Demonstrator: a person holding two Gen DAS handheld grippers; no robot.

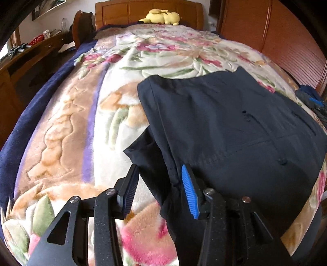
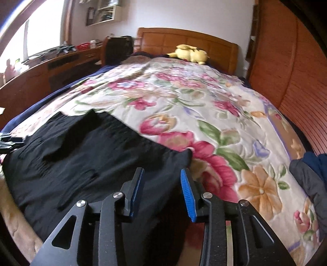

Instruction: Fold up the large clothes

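A pair of black trousers point(image 1: 235, 126) lies folded on the floral blanket point(image 1: 81, 122), right of centre in the left wrist view. My left gripper point(image 1: 158, 171) is open over its near left edge, with cloth between the jaws but not clamped. In the right wrist view the trousers point(image 2: 92, 155) lie at the lower left of the blanket point(image 2: 204, 106). My right gripper point(image 2: 161, 174) is open above their near right corner. The other gripper point(image 2: 10, 142) shows at the left edge.
A yellow plush toy point(image 1: 161, 17) lies by the wooden headboard point(image 1: 149, 10). A wooden desk point(image 2: 51, 67) with clutter runs along the left side. A wooden wardrobe point(image 2: 290, 67) stands on the right. Dark clothes point(image 2: 310, 174) are heaped at the bed's right edge.
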